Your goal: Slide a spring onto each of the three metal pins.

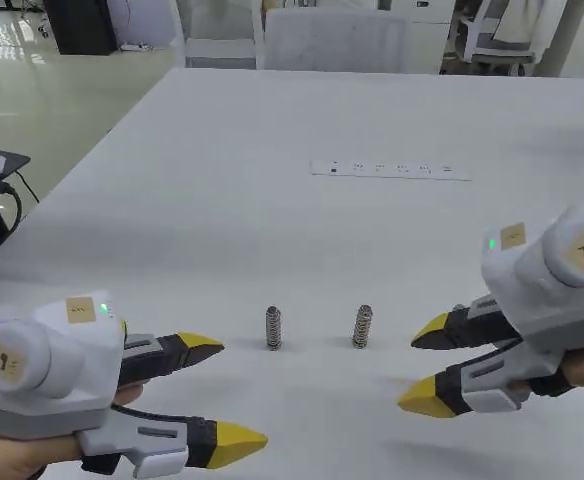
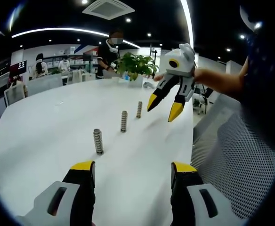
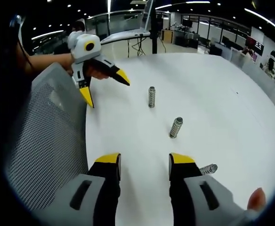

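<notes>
Two coiled metal springs stand upright on the white table (image 1: 272, 220), one on the left (image 1: 273, 328) and one on the right (image 1: 362, 326). Any pins inside them are hidden. The left gripper view shows three springs in a row: near (image 2: 98, 141), middle (image 2: 124, 121) and far (image 2: 139, 109). In the right gripper view they are the far spring (image 3: 151, 96), the middle spring (image 3: 176, 127) and the near spring (image 3: 208, 168), which is beside my right finger. My left gripper (image 1: 227, 393) (image 2: 133, 167) is open and empty, left of the springs. My right gripper (image 1: 422, 368) (image 3: 144, 157) is open and empty on their right.
A white power strip (image 1: 390, 170) lies farther back on the table. A grey mesh chair (image 2: 227, 150) (image 3: 48, 136) stands at the near table edge. A potted plant (image 2: 135, 66) and people are at the far end. A chair (image 1: 332, 40) stands behind the table.
</notes>
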A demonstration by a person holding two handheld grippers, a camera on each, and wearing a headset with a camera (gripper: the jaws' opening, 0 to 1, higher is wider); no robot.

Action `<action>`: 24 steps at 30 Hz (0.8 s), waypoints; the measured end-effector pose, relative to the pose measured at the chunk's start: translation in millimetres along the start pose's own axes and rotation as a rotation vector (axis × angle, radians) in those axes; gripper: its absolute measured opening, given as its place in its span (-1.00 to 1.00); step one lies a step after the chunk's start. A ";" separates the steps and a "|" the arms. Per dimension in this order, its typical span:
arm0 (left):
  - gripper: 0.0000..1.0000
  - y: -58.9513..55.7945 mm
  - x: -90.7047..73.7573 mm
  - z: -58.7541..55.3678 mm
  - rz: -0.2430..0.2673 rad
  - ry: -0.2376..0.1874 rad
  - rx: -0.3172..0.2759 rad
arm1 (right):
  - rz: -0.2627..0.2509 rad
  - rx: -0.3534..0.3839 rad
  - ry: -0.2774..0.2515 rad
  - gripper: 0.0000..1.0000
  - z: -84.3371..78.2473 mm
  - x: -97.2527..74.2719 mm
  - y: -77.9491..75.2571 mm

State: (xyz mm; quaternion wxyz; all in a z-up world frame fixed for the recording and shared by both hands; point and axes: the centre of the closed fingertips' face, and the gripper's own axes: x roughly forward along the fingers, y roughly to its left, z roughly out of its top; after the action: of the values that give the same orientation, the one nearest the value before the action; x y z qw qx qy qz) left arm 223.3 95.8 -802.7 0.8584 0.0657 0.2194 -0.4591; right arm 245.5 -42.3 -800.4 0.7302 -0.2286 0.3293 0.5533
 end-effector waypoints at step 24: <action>0.24 -3.5 -0.9 4.2 0.008 -0.009 -0.011 | -0.120 0.122 -0.127 0.03 -31.3 -35.6 -21.9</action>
State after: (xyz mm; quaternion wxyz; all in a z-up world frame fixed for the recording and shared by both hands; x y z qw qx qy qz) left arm 221.3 93.2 -798.2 0.8616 0.0599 0.2176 -0.4547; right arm 253.2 -93.7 -796.2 0.7939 -0.1673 0.3011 0.5011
